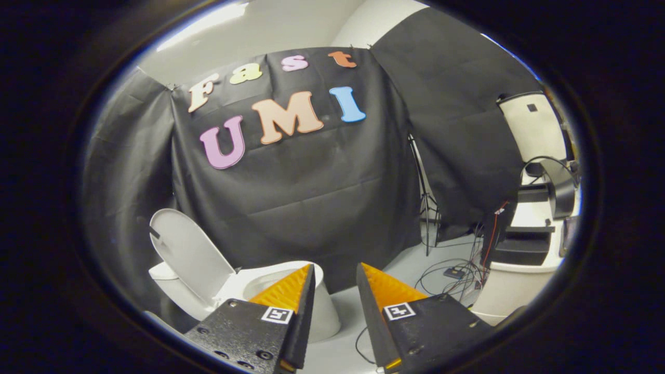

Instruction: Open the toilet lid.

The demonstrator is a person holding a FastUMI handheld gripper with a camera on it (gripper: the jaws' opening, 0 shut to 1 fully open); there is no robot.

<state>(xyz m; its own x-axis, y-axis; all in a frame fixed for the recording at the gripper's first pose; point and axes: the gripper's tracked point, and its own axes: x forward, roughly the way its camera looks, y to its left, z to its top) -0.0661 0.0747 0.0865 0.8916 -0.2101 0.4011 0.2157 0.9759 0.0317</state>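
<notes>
Already raised, by the look of it: toilet lid (189, 254) tilted back over the tank (165, 272), hinge side low, free edge up against the black cloth wall (291, 208). Toilet bowl (291, 275) beyond the fingers and off toward the left one, rim open, partly hidden behind that fingertip. Gripper (335, 272) well apart from the lid, fingers spread with a clear gap, holding nothing.

Main risk, as a judgement: lid leaning only slightly past upright, so a nudge from a returning finger could tip it forward and drop it shut on the rim. Second risk: cloth behind the lid bunched, possibly pushing it back down.

Open room mostly on the pale floor (395, 270) ahead of the right finger. Tighter farther that way: a white cabinet (519, 291) stacked with dark equipment, a thin stand (426, 208) against the cloth, loose cables (452, 275) trailing over the floor, easy to snag on a wide swing.
</notes>
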